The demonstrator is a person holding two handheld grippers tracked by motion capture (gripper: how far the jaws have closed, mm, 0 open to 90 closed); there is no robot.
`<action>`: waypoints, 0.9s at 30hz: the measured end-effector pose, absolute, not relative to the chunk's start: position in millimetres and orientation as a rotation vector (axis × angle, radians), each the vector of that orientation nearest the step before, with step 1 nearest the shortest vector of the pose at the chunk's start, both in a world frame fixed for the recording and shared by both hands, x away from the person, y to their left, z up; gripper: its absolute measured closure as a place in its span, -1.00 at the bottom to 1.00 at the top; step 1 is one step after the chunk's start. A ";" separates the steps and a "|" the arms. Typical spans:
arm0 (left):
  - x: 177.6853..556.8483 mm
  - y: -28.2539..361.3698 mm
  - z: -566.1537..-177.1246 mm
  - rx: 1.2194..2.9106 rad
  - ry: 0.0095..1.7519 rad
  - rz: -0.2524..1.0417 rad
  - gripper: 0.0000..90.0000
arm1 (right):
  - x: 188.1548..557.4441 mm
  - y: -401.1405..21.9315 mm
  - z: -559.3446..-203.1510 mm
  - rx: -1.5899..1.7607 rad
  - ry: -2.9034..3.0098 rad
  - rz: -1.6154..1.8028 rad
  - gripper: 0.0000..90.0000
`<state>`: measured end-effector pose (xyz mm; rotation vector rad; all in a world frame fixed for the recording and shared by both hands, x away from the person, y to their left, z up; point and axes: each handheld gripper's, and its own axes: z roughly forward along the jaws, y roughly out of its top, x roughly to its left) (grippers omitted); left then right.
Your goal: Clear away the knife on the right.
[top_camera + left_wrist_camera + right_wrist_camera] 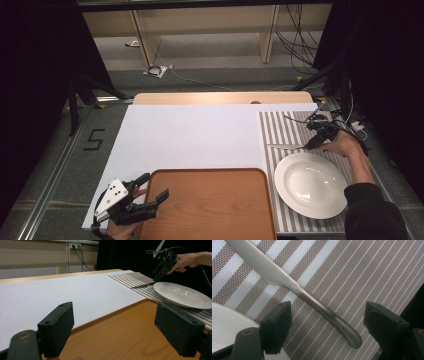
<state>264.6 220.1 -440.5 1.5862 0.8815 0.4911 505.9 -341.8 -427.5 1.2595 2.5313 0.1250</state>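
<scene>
Knife (312, 298): flat on striped mat (367, 272), handle between jaws of my right gripper (328, 326), spread wide, not yet pinching, lined up for pickup. Plate (227, 327) just beside. My left gripper (113, 332): open, idle over tray (120, 332).

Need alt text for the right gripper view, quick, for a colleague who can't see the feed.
The right gripper hangs open over the handle of a steel table knife, its jaws either side and not touching it. The knife lies diagonally on a brown-and-white striped placemat, and a white plate's rim shows at lower left.
</scene>
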 end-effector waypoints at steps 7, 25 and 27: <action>264.4 220.0 -440.4 1.584 0.880 0.492 -0.65 | 512.9 -335.2 -432.5 1.234 2.561 0.017 -0.41; 264.1 220.6 -440.3 1.574 0.882 0.486 -0.65 | 523.8 -329.9 -442.1 1.203 2.639 -0.116 -0.10; 264.1 220.9 -440.4 1.574 0.882 0.483 -0.65 | 524.4 -330.9 -443.4 1.185 2.655 -0.127 -0.05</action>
